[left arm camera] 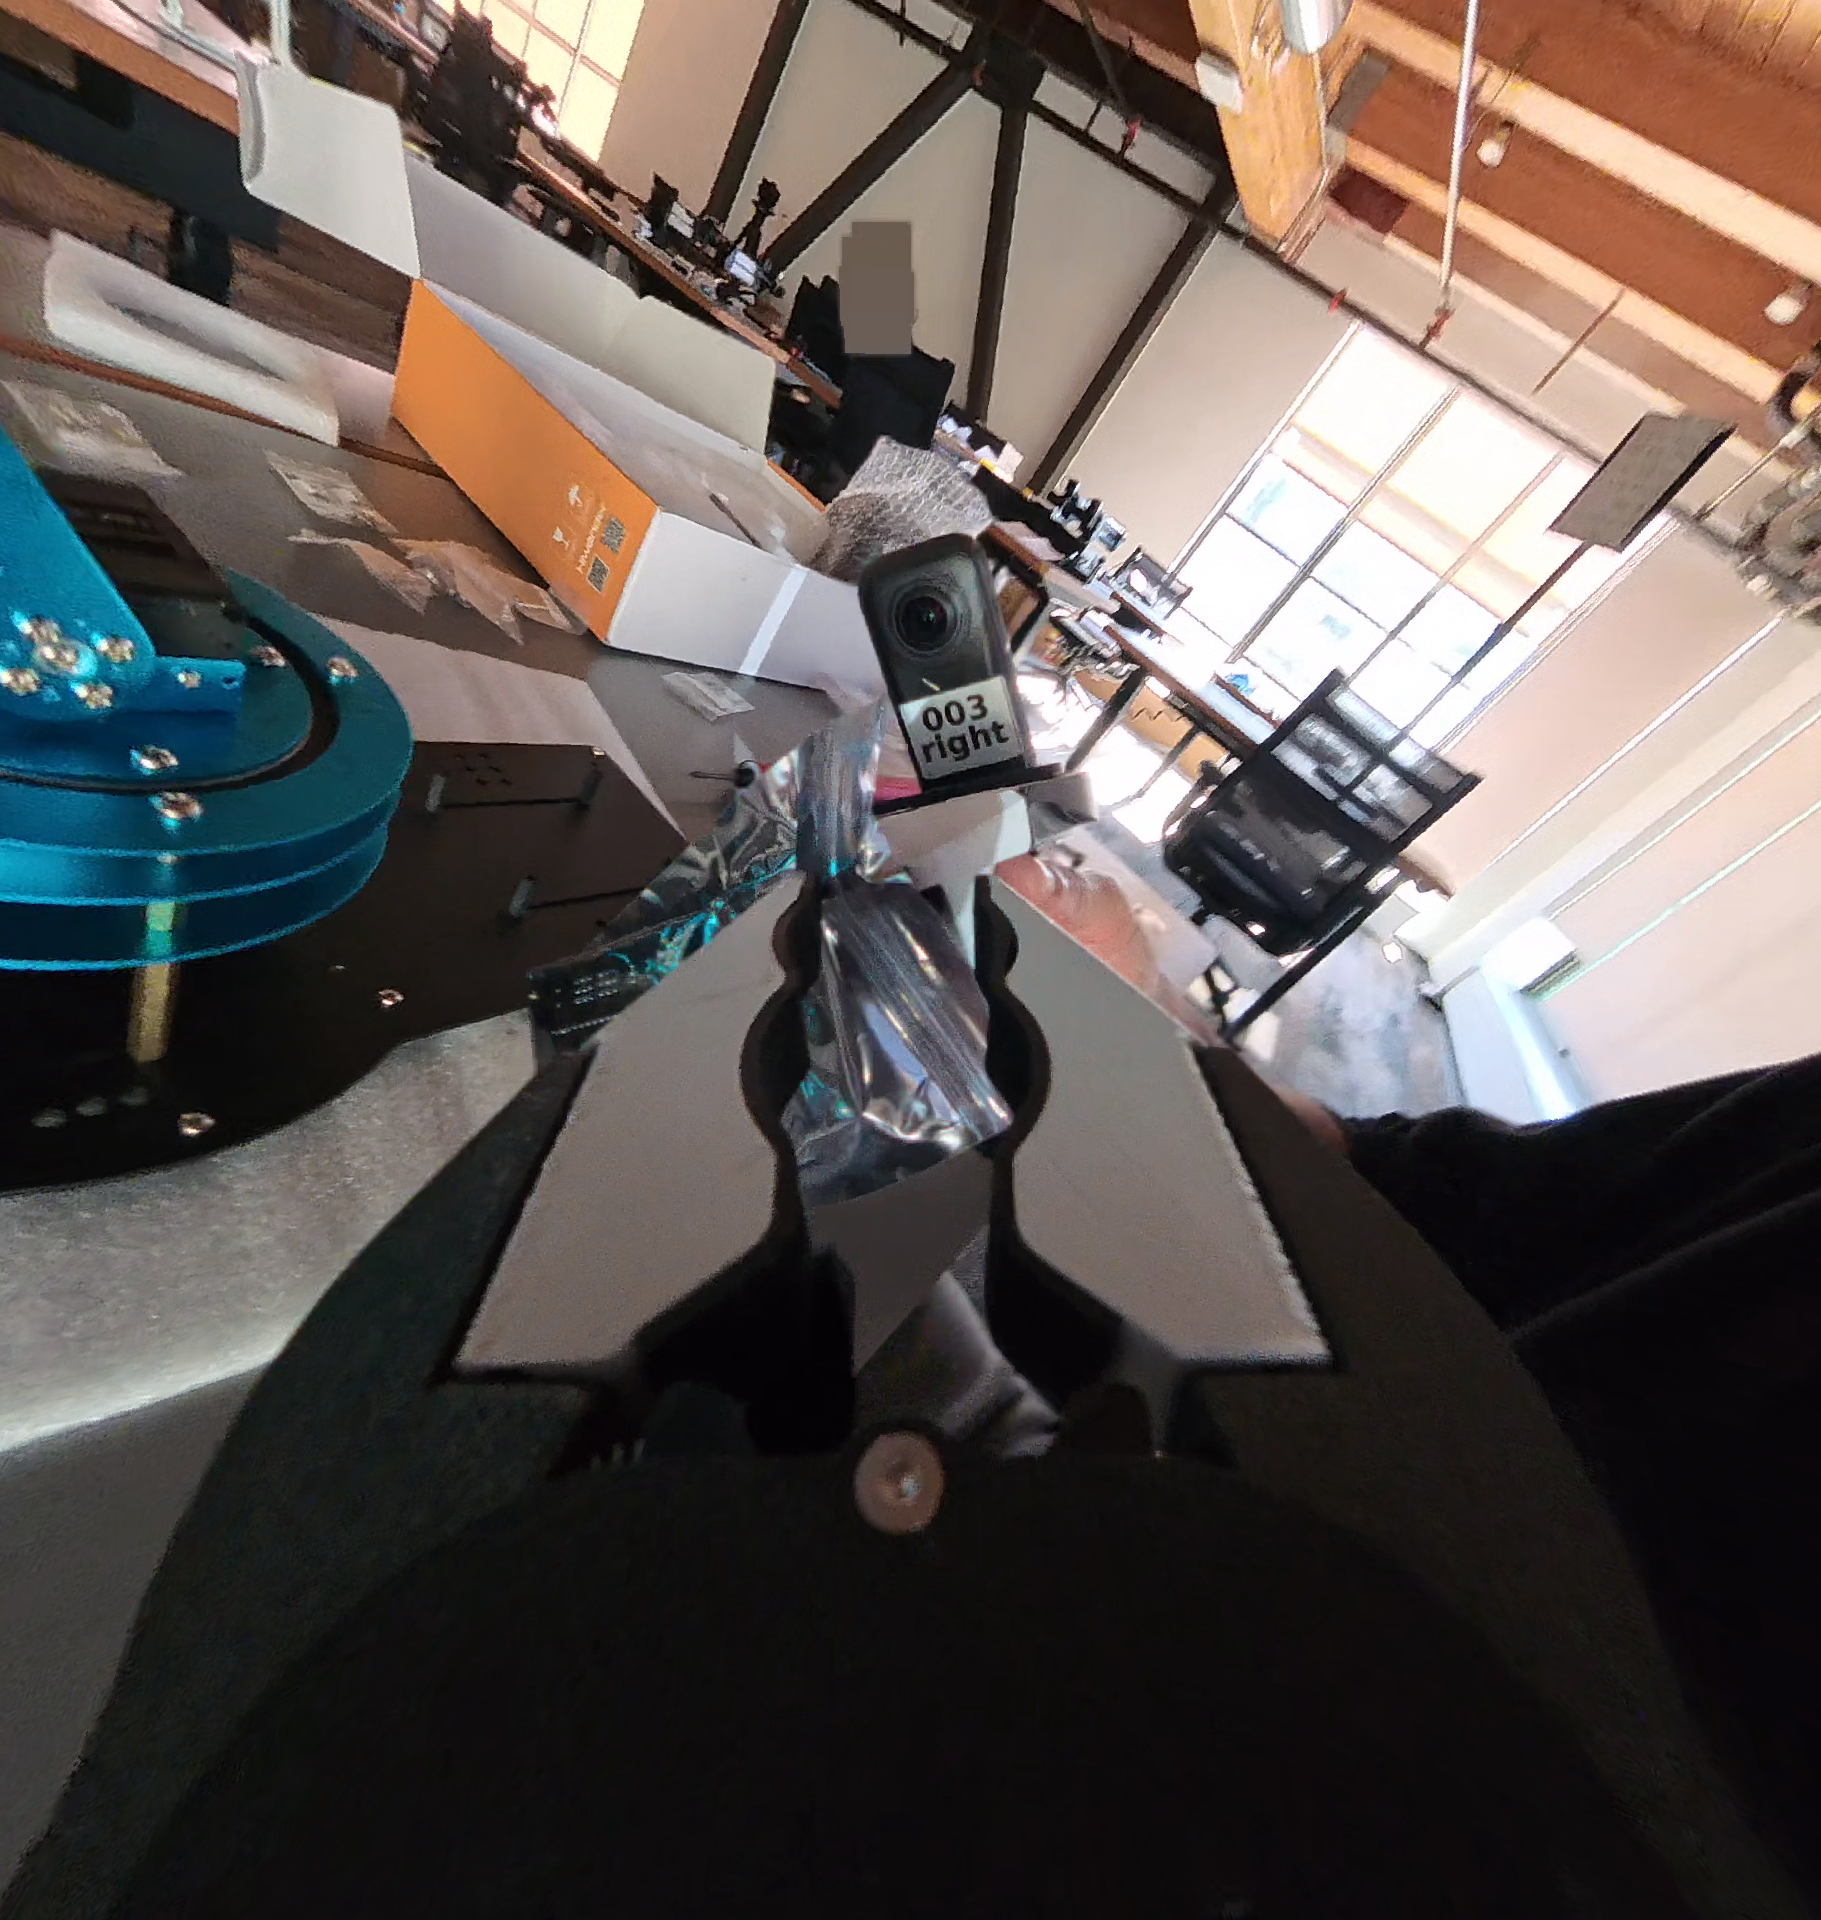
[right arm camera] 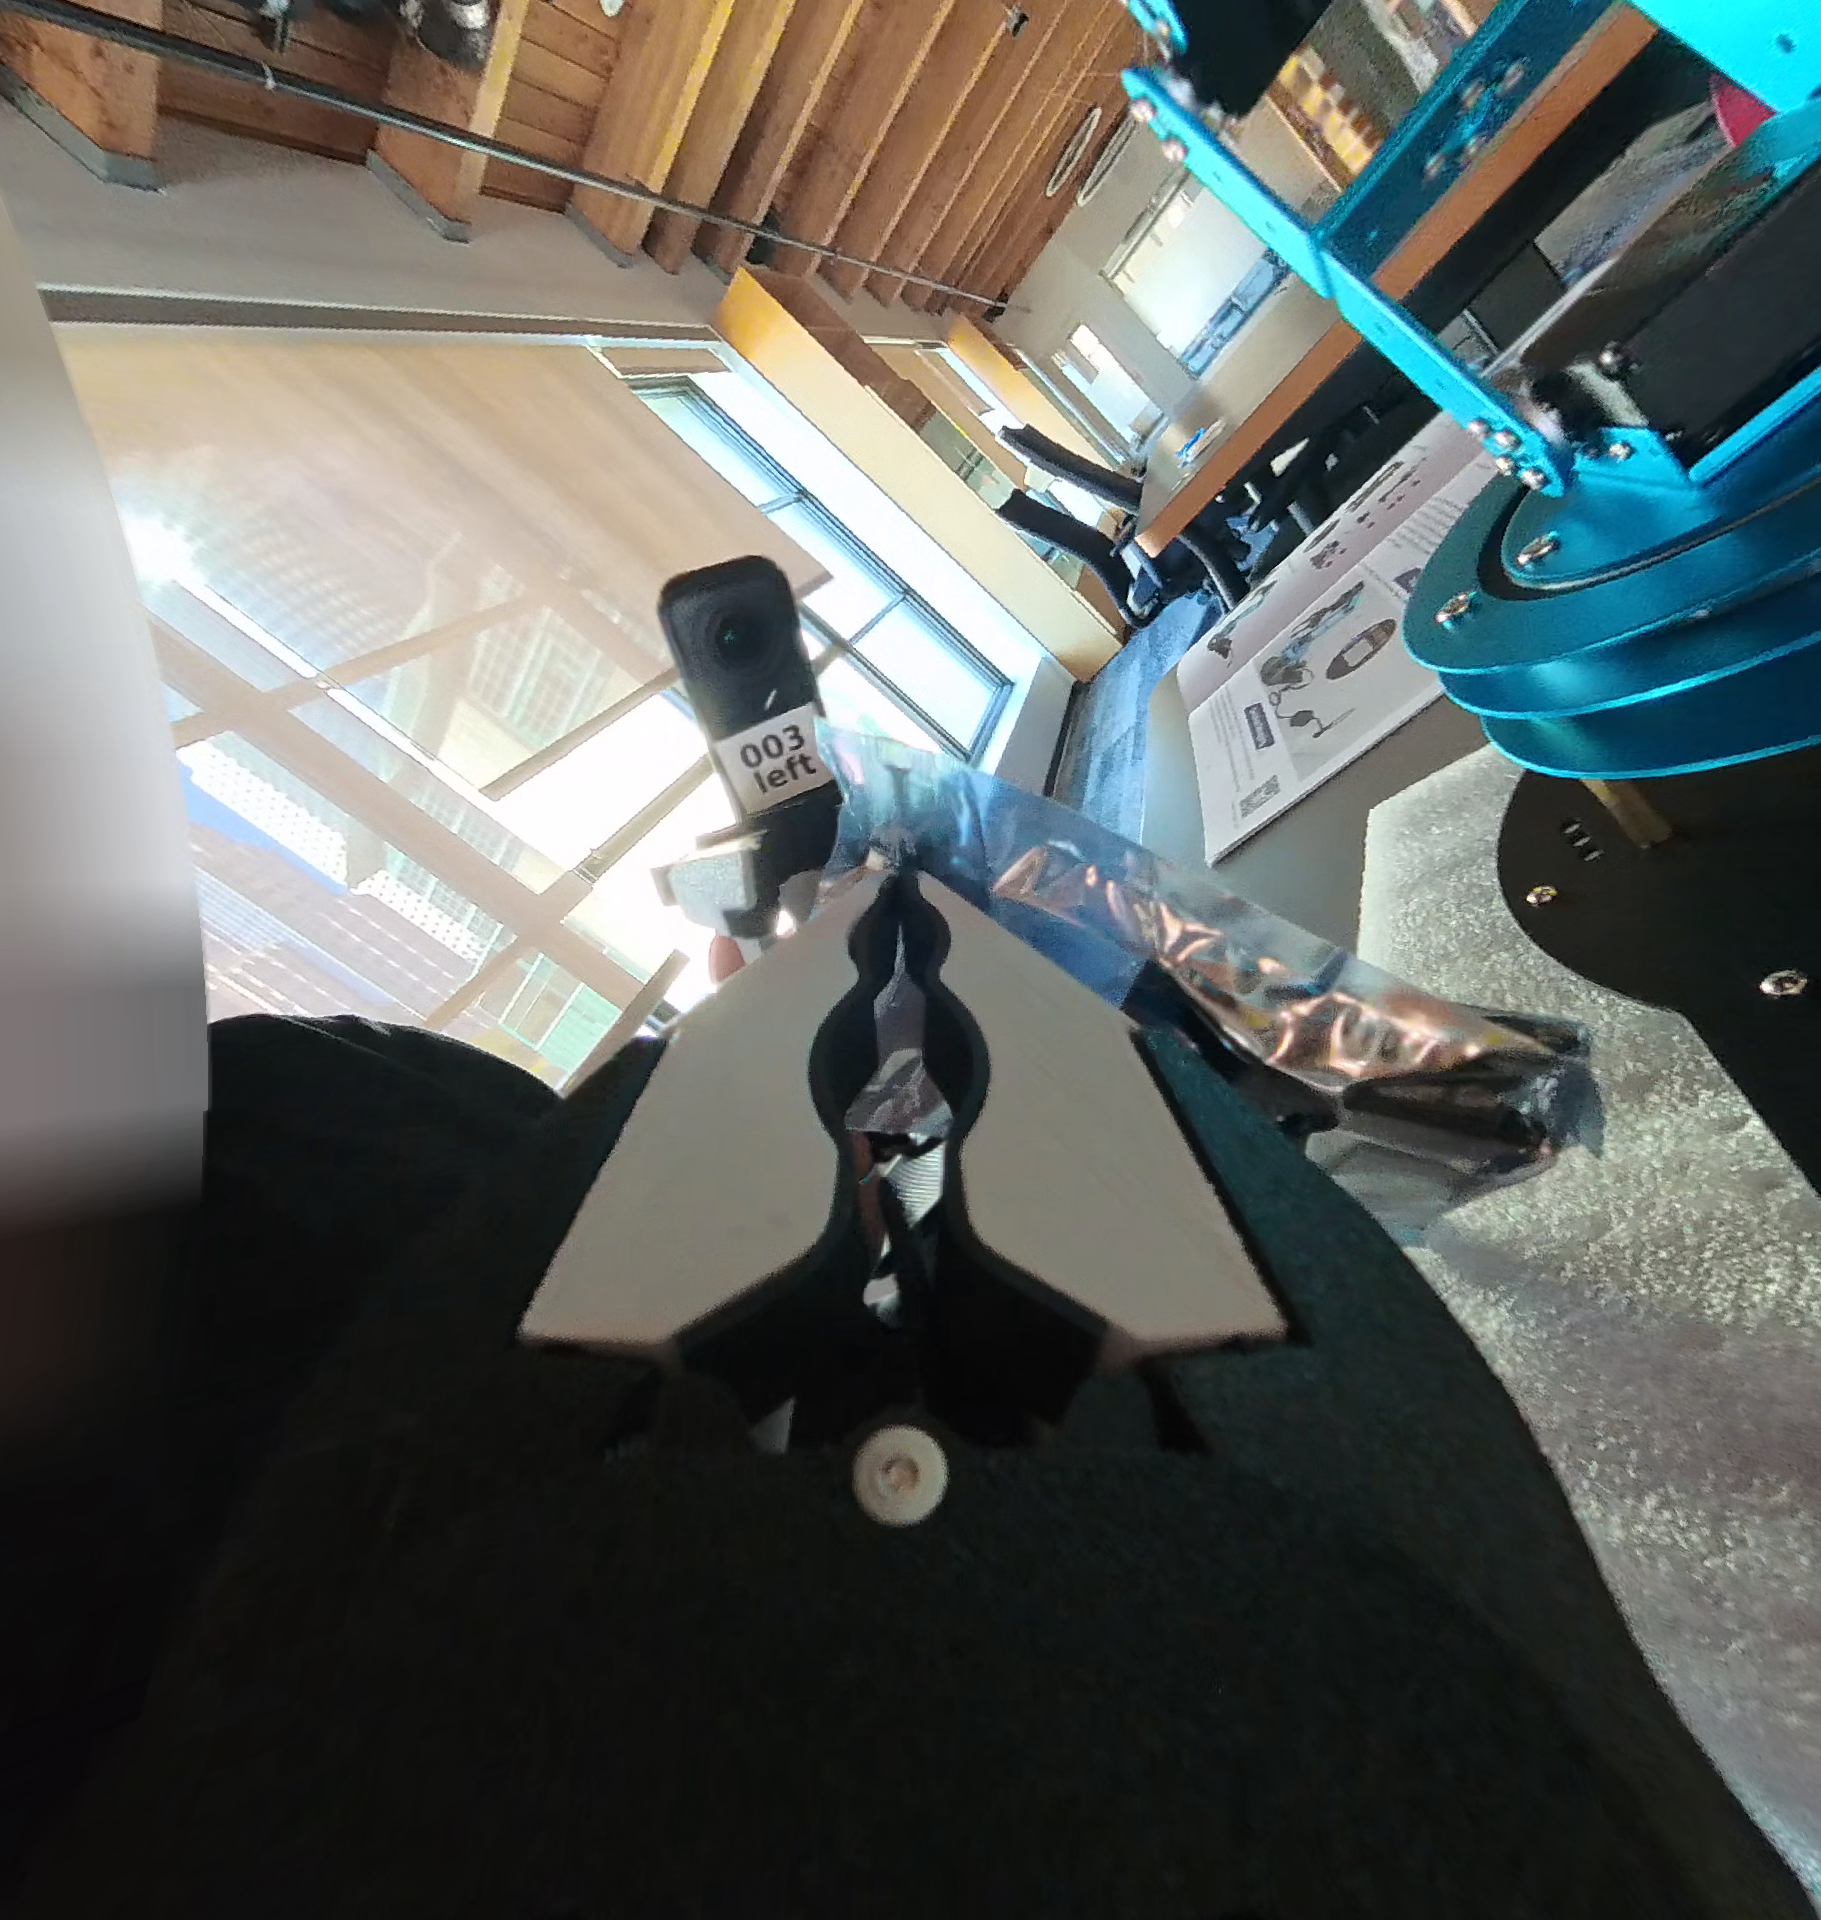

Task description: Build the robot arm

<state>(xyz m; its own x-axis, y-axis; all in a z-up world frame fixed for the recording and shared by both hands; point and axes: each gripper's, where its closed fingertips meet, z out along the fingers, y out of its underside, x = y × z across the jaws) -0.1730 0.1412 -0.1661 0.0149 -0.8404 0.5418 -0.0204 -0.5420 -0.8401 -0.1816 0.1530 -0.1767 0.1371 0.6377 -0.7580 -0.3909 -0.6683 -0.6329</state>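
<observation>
A crinkled silver foil bag [left arm camera: 885, 1029] hangs in the air between both grippers. My left gripper [left arm camera: 890, 883] is shut on one end of it, and the foil runs back between its fingers. My right gripper [right arm camera: 901, 883] is shut on the bag [right arm camera: 1249, 977] too, and the bag's long part trails to the right with something dark inside. The two grippers face each other tip to tip. The right gripper's camera [left arm camera: 937, 623] shows just past my left fingertips, and the left gripper's camera [right arm camera: 740, 655] shows past my right fingertips.
A blue metal turntable with an arm bracket [left arm camera: 158, 769] stands on a black base plate [left arm camera: 490, 831] to the left of the grey tabletop [left arm camera: 210, 1299]. An open orange and white box [left arm camera: 573, 488] lies behind it. A printed sheet [right arm camera: 1332, 675] lies near the turntable [right arm camera: 1633, 644]. A black office chair [left arm camera: 1301, 821] stands beyond the table. My left and right fingertips are right by each other.
</observation>
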